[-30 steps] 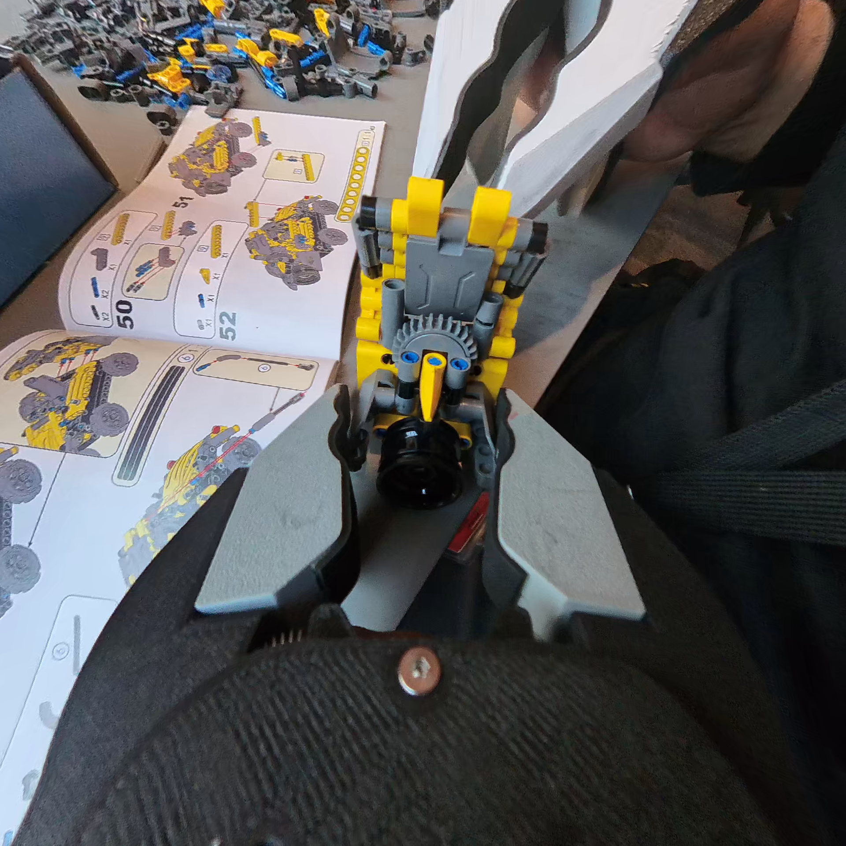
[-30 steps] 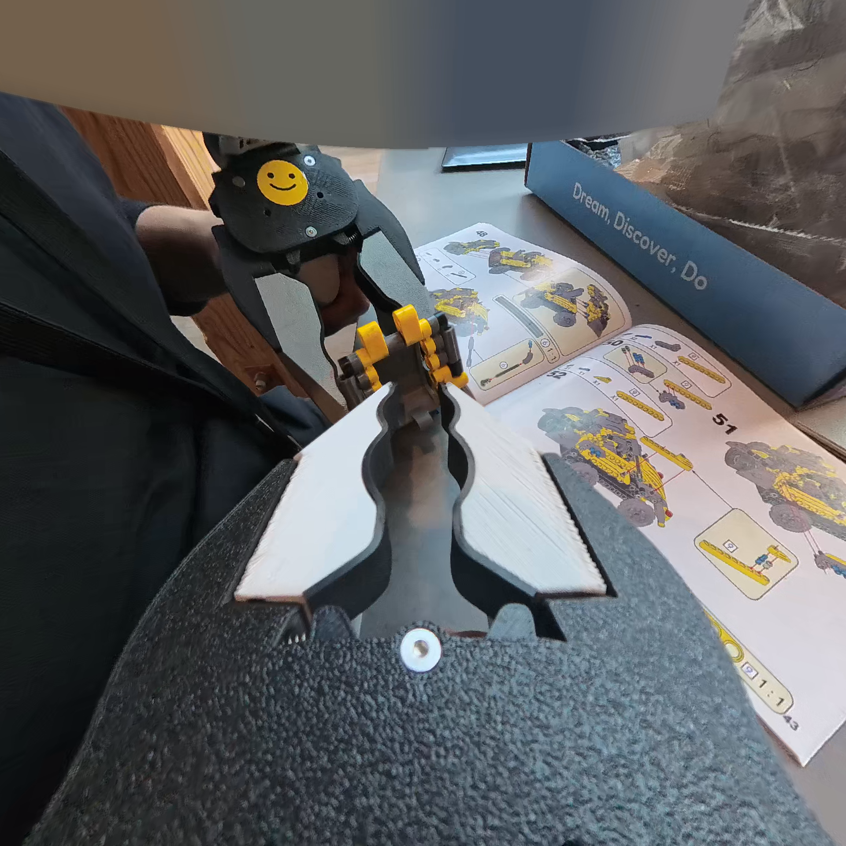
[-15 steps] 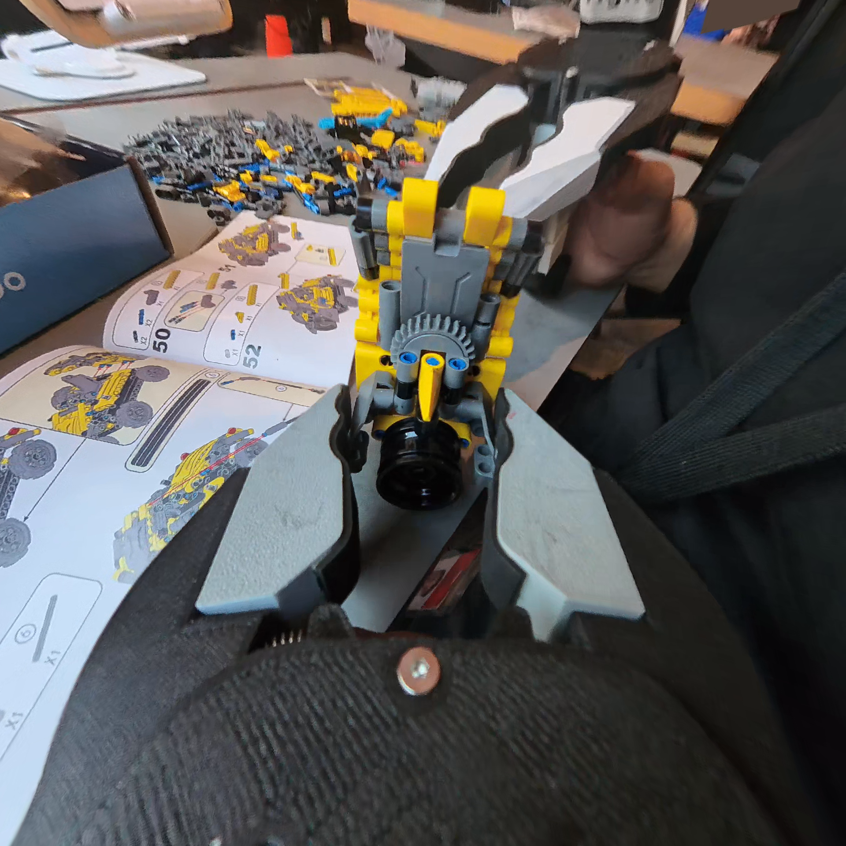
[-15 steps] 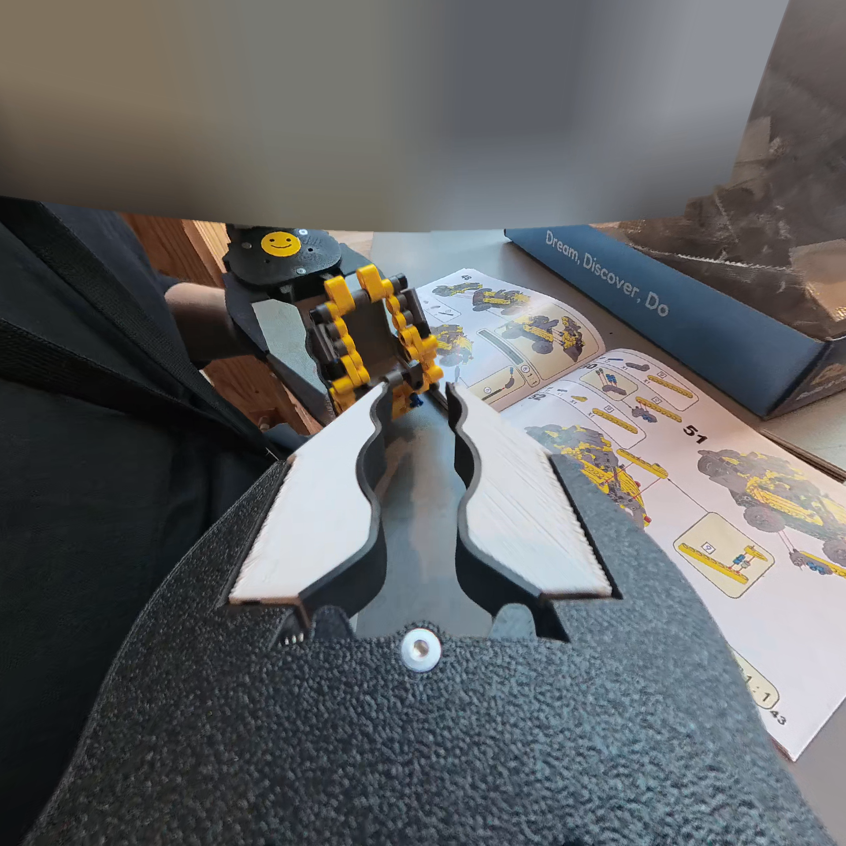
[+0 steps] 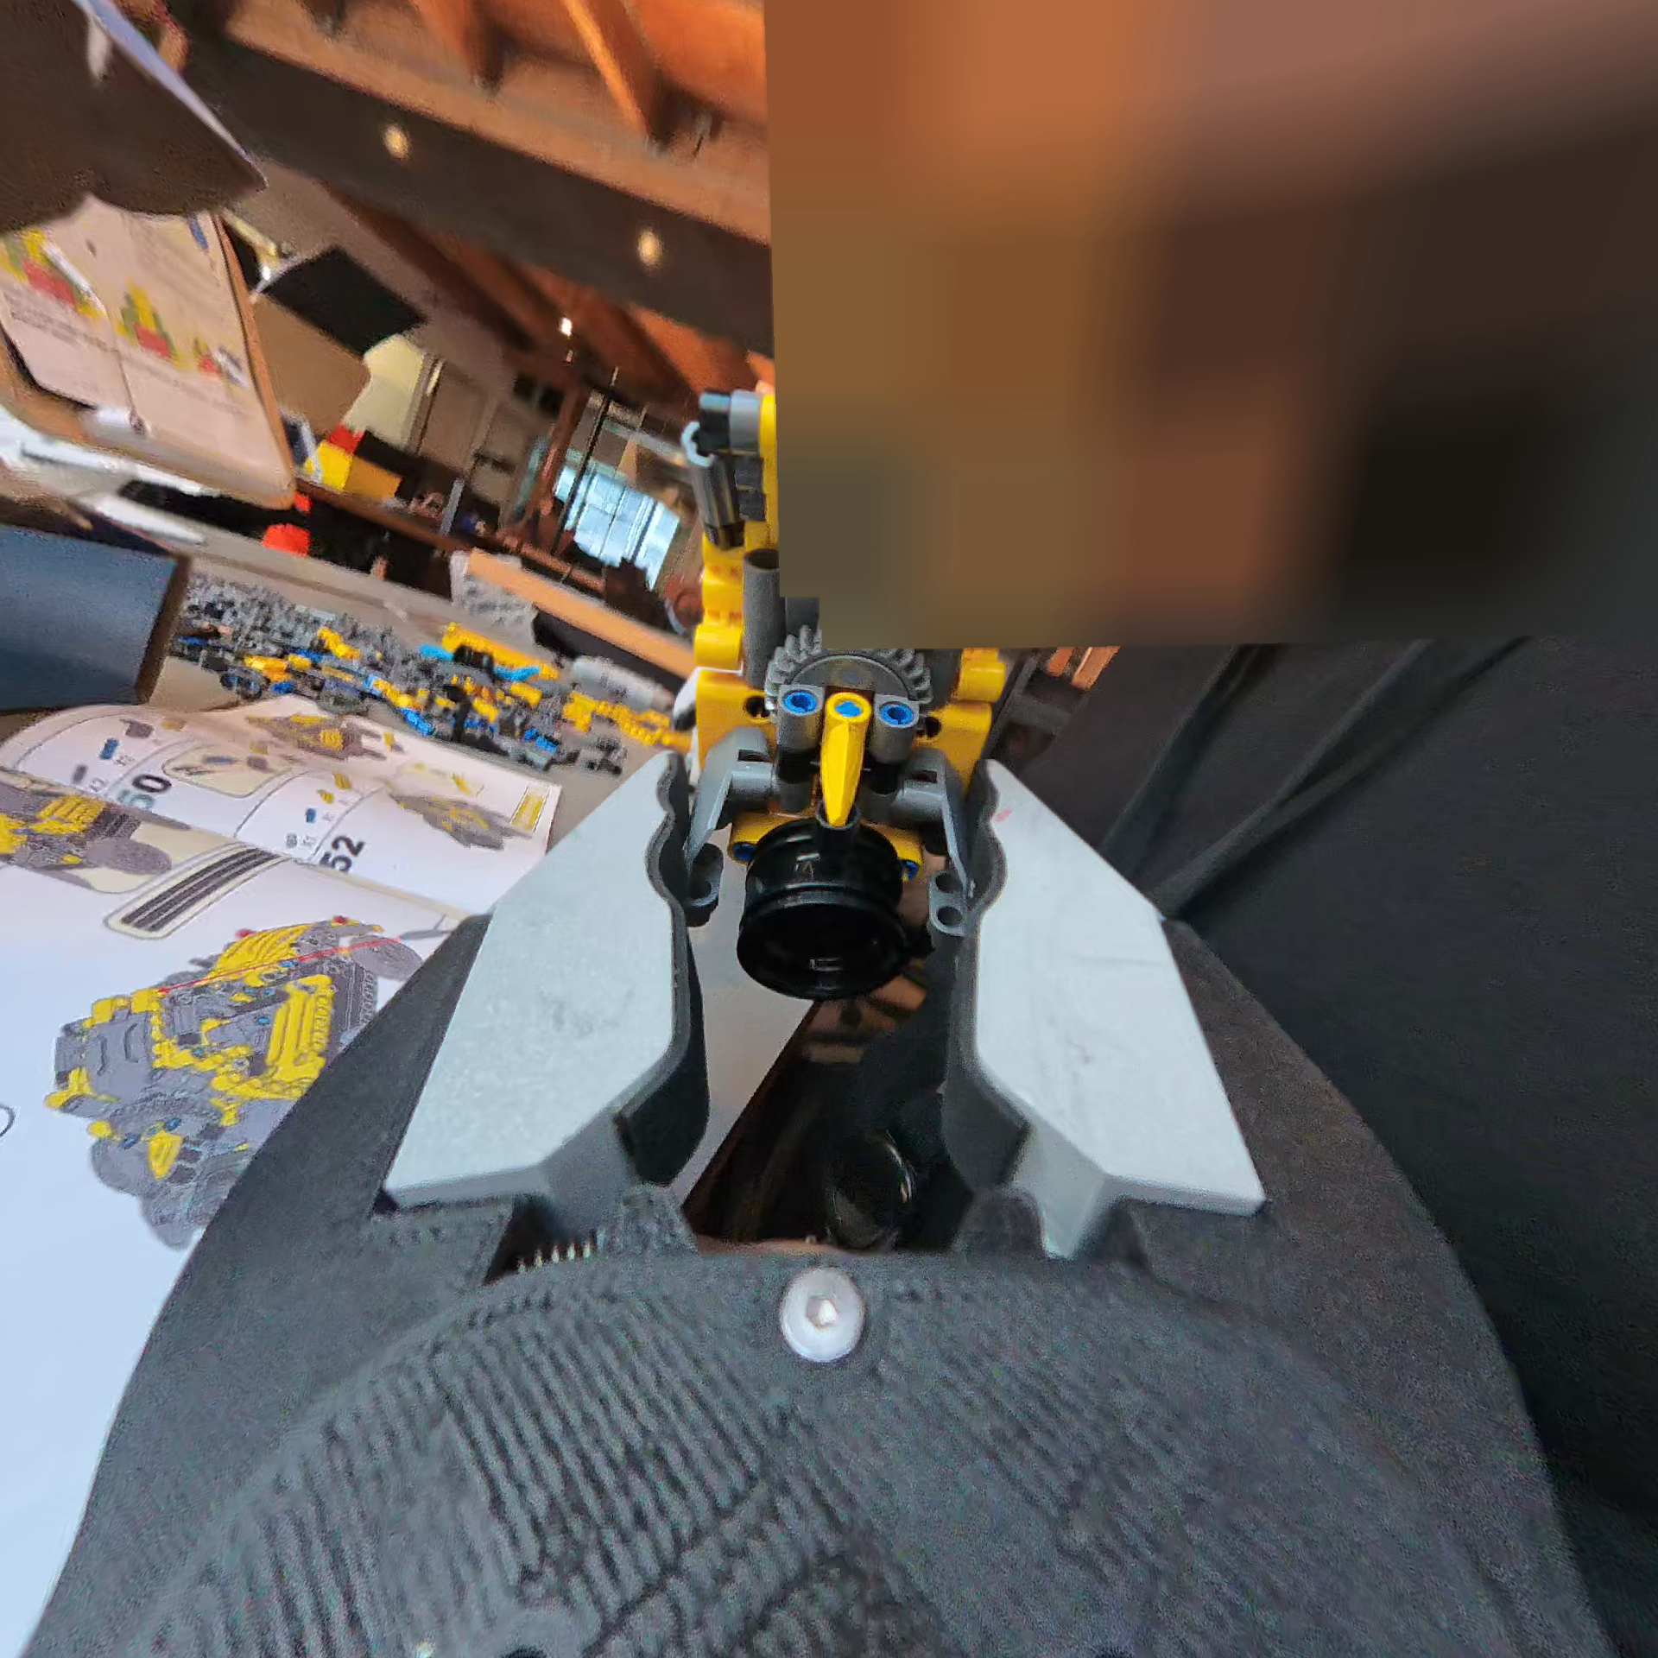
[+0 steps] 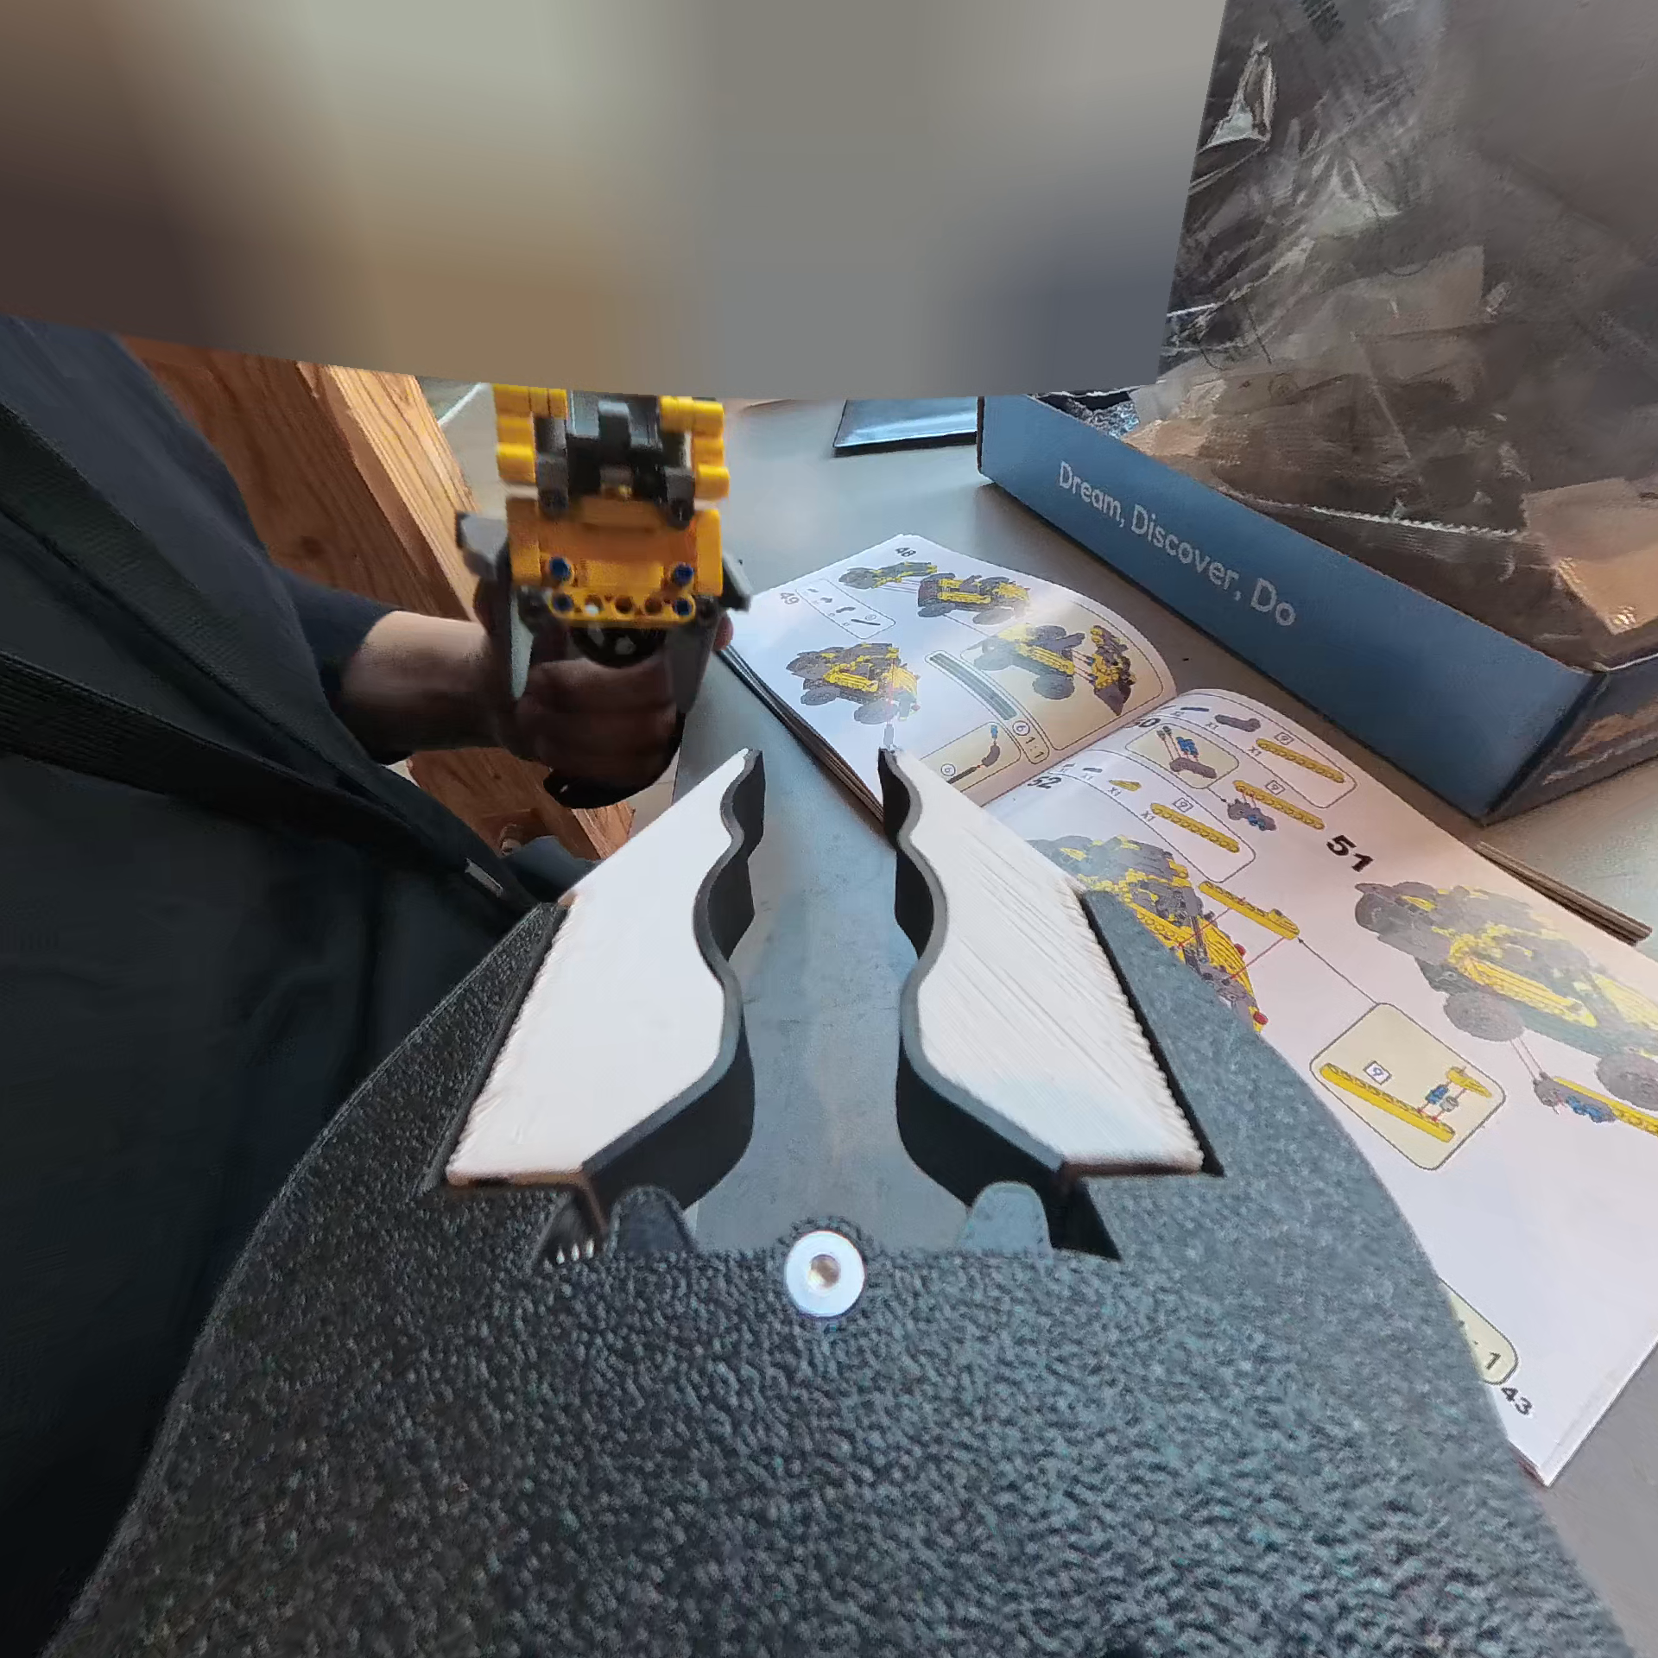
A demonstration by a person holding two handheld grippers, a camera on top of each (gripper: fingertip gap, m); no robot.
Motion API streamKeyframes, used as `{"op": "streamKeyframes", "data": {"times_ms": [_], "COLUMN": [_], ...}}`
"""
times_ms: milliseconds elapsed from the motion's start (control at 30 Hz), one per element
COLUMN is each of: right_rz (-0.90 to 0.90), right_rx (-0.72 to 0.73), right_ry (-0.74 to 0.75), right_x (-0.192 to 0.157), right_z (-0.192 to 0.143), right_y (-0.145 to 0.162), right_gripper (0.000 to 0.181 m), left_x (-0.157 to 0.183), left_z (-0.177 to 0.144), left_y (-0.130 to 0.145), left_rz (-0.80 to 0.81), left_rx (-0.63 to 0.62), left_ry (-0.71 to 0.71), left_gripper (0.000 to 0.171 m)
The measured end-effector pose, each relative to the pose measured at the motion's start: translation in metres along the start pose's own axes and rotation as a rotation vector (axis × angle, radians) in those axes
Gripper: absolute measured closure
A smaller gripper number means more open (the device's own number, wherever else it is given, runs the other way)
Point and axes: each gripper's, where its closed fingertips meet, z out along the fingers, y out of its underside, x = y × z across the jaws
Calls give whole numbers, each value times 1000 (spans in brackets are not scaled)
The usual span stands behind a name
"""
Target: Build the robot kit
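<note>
Grey table (image 6: 834, 987) | left hand-held gripper (image 5: 825, 807) clamps brick model (image 5: 834, 763) | right hand-held gripper (image 6: 821, 763) parted, empty

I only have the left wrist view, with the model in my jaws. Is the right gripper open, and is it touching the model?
Observer: The right gripper is open and empty, apart from the model, which sits up and to its left.
Operator: What's beneath it?
Observer: Bare table, with the open booklet just to its right.
Operator: Anything beyond the booklet?
Observer: A blue box holding crumpled plastic bags.
</note>
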Motion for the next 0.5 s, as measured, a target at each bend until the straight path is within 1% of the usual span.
{"op": "streamKeyframes", "data": {"times_ms": [100, 233, 333, 500], "right_rz": [-17, -43, -58, -55], "right_rx": [-5, -11, -16, -11], "right_ry": [8, 14, 11, 2], "right_x": [-1, -3, -5, -6], "right_z": [1, 1, 2, 1], "right_y": [1, 2, 2, 2], "right_gripper": [156, 156, 156, 156], "left_x": [4, 15, 13, 12], "left_z": [-10, -18, -21, -23], "left_y": [-12, -27, -33, -37], "left_rz": [-34, -119, -139, -148], "left_rx": [76, 196, 244, 268], "left_ry": [57, 167, 172, 170], "left_gripper": [112, 112, 112, 112]}}
